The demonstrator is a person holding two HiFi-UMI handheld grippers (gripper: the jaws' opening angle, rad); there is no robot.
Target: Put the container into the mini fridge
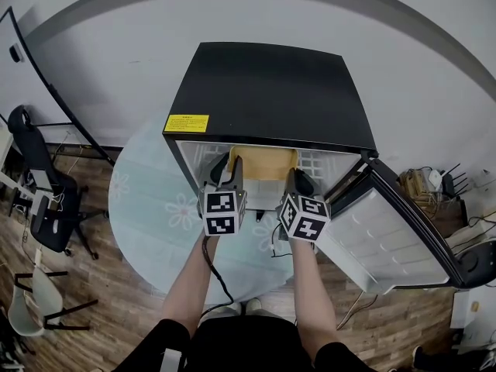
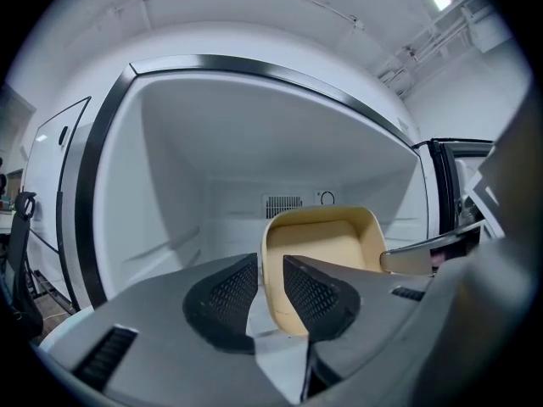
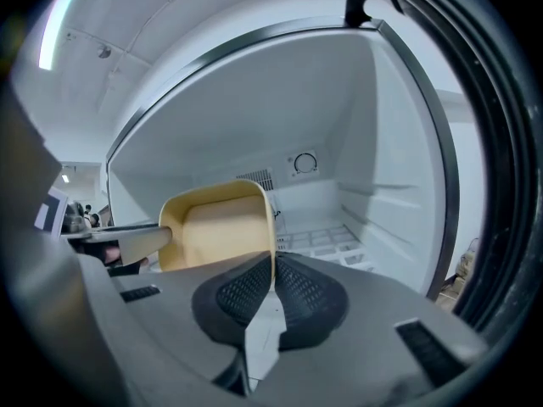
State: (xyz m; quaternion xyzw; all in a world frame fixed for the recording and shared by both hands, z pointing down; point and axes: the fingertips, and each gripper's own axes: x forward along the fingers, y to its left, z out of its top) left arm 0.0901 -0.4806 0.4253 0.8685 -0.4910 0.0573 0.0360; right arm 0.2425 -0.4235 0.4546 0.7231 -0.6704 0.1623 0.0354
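Head view: both grippers sit at the front edge of the open mini fridge (image 1: 271, 91), with the container slung between them.

Left gripper (image 2: 270, 263): clamped on the left wall of the yellow open-top container (image 1: 267, 163), one pad outside and one inside.

Container: at the mouth of the compartment, just past the front edge, open side up. Can't tell if its base touches the fridge floor yet.

Right gripper (image 3: 273, 267): pinched tight on the opposite, right wall. The pads are almost together with only the thin rim between them.

My read on why there are two grips: it's a wide, thin-walled tub, and a single pinch would let it twist. Holding opposite walls keeps it level and square to the opening.

The interior ahead looks free. There's a wire shelf (image 3: 331, 240) low on the right side and a vent (image 2: 282, 204) on the back wall.

Door (image 1: 395, 239) is swung wide to the right, out of the way.

Judgement: insertion is started but not finished. What's left is to push it deeper, set it down and let go.
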